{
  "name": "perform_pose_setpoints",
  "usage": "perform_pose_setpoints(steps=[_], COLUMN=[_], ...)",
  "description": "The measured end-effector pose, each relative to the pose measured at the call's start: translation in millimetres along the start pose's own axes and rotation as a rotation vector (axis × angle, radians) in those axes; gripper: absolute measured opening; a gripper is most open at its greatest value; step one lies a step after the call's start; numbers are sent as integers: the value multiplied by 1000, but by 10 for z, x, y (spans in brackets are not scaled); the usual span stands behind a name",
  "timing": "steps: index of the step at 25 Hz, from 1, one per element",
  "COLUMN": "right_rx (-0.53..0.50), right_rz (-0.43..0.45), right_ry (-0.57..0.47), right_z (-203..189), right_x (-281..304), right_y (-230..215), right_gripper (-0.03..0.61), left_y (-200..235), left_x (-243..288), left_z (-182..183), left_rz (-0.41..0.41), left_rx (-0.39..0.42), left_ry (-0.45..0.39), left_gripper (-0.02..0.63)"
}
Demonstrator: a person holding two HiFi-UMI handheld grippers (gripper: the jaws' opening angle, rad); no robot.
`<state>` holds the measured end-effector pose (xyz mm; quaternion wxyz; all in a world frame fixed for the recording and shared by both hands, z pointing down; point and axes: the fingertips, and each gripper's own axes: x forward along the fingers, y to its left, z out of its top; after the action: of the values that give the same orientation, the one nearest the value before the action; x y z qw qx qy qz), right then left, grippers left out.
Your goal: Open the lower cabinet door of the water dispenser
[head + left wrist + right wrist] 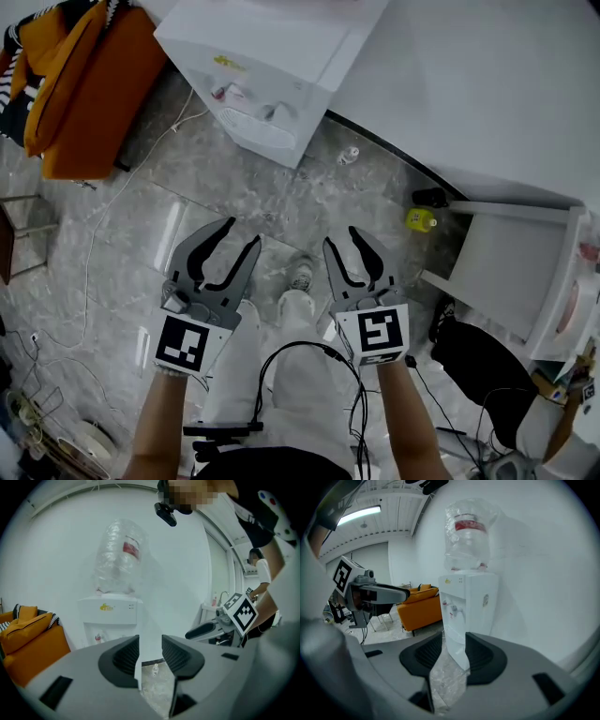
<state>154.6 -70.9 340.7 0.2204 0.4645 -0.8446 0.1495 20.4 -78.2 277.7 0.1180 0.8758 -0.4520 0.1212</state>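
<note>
Door: lower cabinet door (455,645) seemingly shut.
Jaws: left gripper (242,232), right gripper (341,236) parted, empty, well short of water dispenser (272,66).
Remaining: whole opening.

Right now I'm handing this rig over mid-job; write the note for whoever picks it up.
Left hand-held gripper: jaws apart, nothing between them.
Right hand-held gripper: jaws apart, also empty.
Water dispenser: against the wall ahead, apart from both grippers. An orange sofa is beside it, on the left in the head view.
Done: nothing yet. The lower cabinet door looks shut.
Left: move in, catch the door's edge, swing it open.
</note>
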Motion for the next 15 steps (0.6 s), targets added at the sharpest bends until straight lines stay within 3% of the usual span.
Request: perform_pose_setpoints(steps=[15], right_rx=[19], right_rz=[1], right_ry=[42], right_z=[-764], right_x=[653], right_y=[-5], right_gripper=[144], left_y=[140], left_x=[413], left_z=[-789], left_rz=[-26], left_rx=[-12], left_ry=[39], left_gripper=[161])
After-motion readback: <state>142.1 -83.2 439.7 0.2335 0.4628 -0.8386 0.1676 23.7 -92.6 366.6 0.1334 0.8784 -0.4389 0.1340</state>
